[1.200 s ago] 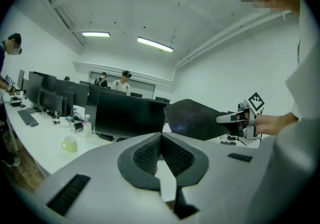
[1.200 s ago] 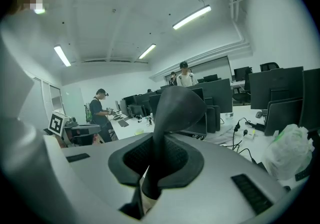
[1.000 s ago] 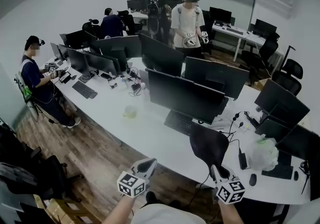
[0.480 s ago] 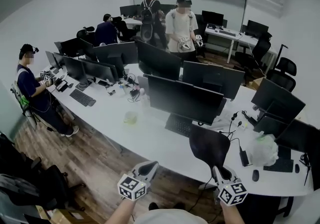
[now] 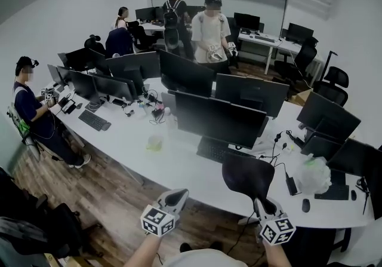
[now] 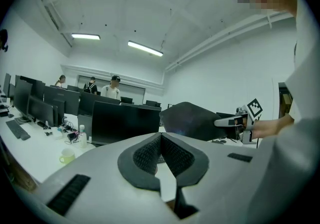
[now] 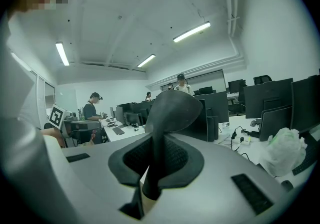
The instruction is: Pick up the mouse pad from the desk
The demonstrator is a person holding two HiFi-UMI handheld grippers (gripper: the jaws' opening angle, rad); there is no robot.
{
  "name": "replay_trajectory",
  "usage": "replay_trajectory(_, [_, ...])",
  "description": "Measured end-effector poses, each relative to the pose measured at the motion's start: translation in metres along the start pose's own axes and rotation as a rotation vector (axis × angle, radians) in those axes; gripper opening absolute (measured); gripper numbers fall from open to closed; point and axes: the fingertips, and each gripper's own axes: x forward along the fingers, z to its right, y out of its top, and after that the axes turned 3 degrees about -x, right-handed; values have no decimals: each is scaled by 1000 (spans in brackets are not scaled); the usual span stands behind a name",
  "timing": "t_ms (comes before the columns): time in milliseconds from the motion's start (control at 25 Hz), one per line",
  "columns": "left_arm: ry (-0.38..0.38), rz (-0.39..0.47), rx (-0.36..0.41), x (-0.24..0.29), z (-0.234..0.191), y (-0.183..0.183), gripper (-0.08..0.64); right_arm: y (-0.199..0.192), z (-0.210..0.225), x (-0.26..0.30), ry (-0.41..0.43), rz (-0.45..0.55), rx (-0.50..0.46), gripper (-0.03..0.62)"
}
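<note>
The mouse pad (image 5: 248, 177), dark with a rounded top, stands upright in the air in front of the white desk (image 5: 179, 167). My right gripper (image 5: 261, 205) is shut on its lower edge. In the right gripper view the pad (image 7: 172, 110) rises from between the jaws of the right gripper (image 7: 155, 140). My left gripper (image 5: 178, 194) hovers to the left of the pad, over the floor, shut with nothing in it. In the left gripper view the jaws of the left gripper (image 6: 161, 135) meet at their tips, with the pad (image 6: 192, 120) and the right gripper (image 6: 235, 122) beyond them.
The long desk carries rows of monitors (image 5: 218, 117), a keyboard (image 5: 218, 150), a pale mug (image 5: 154, 142), cables, a crumpled plastic bag (image 5: 314, 176) and a mouse (image 5: 305, 205). A person (image 5: 30, 104) sits at the far left. Others stand behind the desk (image 5: 210, 30). Below me is wooden floor (image 5: 113, 200).
The view has swung slightly, so the desk and the people sit further left in the picture. Both grippers have drifted along with it. The pad stays clamped in the right gripper.
</note>
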Motion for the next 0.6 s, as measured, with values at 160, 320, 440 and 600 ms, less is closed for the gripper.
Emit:
replay_trajectory(160, [-13,-2,-3,1,-3,-1,17,-2,-4,3,-9,-5,1,44])
replay_trajectory(320, [-23,-9,-6,1,-4,-4,17,-5,-6,5,-14,-1,6,43])
replay_trajectory(440, [-25,-14,-8,1,-6,-7,17,-4,-9,7,-15,-2,10,43])
replay_trajectory(600, [-24,-15,-12,1,-7,-8,17,-5,-11,8,-13,3,14,43])
